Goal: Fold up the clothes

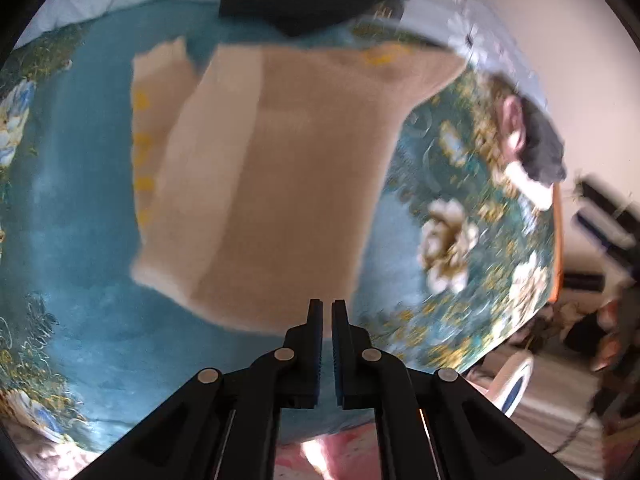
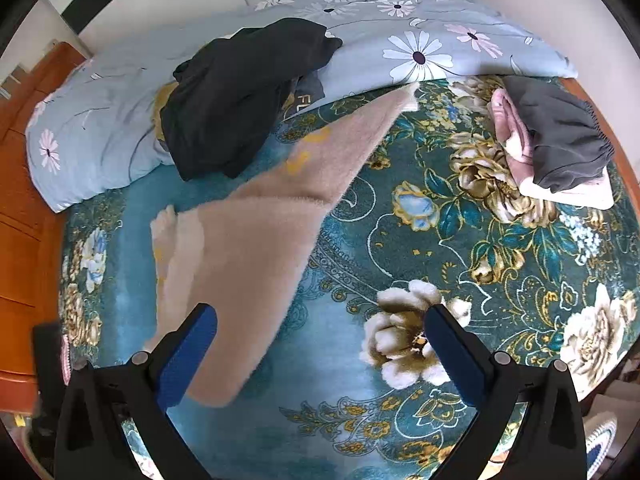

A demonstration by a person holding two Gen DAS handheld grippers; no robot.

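A fuzzy tan garment (image 1: pixel 272 168) with yellow marks lies partly folded on the teal floral bedspread (image 1: pixel 80 208); it also shows in the right wrist view (image 2: pixel 248 248). My left gripper (image 1: pixel 326 305) hovers over the garment's near edge with its jaws almost together and nothing between them. My right gripper (image 2: pixel 320 320) is wide open and empty above the bedspread (image 2: pixel 400 240); its left finger (image 2: pixel 192 344) overlaps the garment's near right edge.
A dark garment pile (image 2: pixel 240 96) lies at the back on a grey daisy-print duvet (image 2: pixel 420 52). Folded pink and dark grey clothes (image 2: pixel 560 144) are stacked at the right edge of the bed, also in the left wrist view (image 1: pixel 536 148). Wooden furniture (image 2: pixel 24 200) stands left.
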